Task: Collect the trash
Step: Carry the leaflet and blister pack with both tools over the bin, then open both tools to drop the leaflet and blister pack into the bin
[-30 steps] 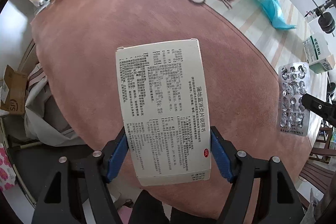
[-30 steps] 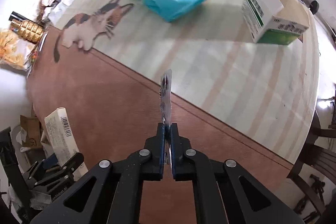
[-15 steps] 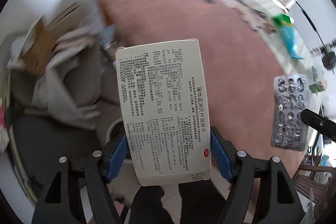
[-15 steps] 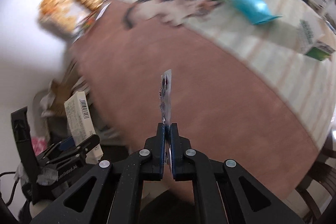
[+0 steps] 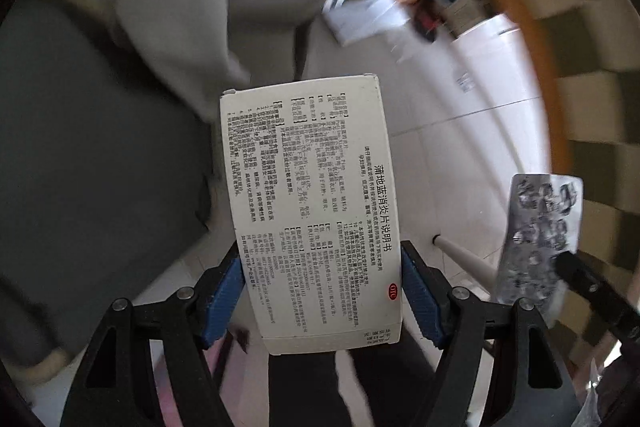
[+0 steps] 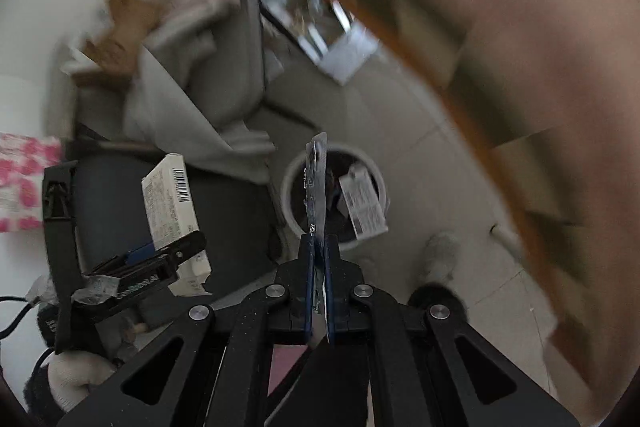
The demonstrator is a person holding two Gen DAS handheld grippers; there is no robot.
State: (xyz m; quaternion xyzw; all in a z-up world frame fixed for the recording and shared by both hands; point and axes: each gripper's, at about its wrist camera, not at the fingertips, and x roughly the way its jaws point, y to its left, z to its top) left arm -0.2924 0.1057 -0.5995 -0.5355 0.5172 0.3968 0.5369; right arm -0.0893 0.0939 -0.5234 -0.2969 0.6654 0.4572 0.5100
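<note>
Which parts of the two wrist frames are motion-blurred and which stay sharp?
Left wrist view: medicine box in the left gripper is sharp with readable print; floor and clutter behind smear. Right wrist view: blister pack in the right gripper is crisp; table edge streaks, bin slightly soft.

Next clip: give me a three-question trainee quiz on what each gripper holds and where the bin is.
1. True or false: the left gripper holds the medicine box between its blue fingers.
2. What does the right gripper hold? A) blister pack B) snack bag C) nothing
3. Fill in: in the right wrist view, the white bin on the floor already contains a ____.

Key: 1 true; 2 A, the blister pack seen edge-on; 3 box, the small carton inside.
</note>
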